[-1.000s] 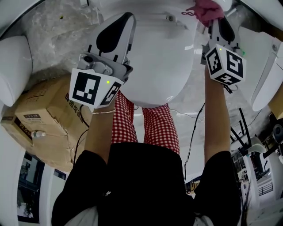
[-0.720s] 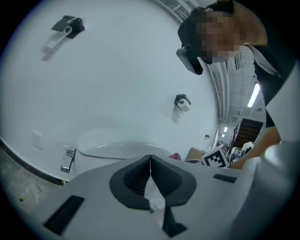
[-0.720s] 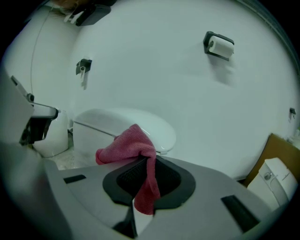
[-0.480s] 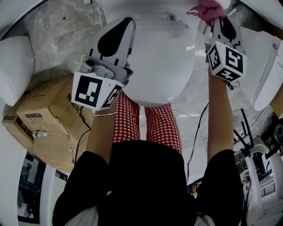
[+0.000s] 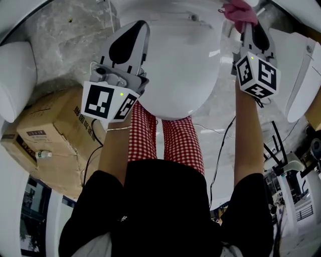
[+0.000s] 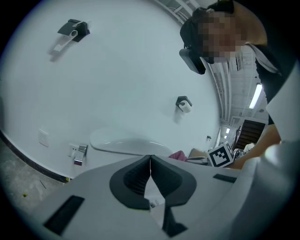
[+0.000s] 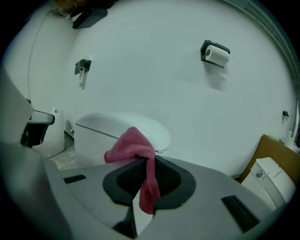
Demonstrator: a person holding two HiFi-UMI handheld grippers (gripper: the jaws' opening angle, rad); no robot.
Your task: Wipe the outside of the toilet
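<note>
A white toilet (image 5: pixel 180 60) with its lid down fills the top middle of the head view; it also shows ahead as a toilet (image 7: pixel 122 129) in the right gripper view and as a toilet lid (image 6: pixel 126 143) in the left gripper view. My right gripper (image 5: pixel 244 22) is shut on a pink cloth (image 5: pixel 239 11), which hangs from its jaws as a bunched pink cloth (image 7: pixel 136 154) beside the toilet's right rear. My left gripper (image 5: pixel 131 31) hovers over the lid's left side, jaws shut and empty.
A cardboard box (image 5: pixel 50 135) lies on the floor at the left. Other white toilets (image 5: pixel 15 75) stand at both sides, one at the right (image 5: pixel 301 80). Cables (image 5: pixel 220 145) run over the marble floor. Toilet-roll holders (image 7: pixel 215 54) hang on the wall.
Both grippers have edged slightly forward, toward the toilet's back; the right one carries the pink cloth with it.
</note>
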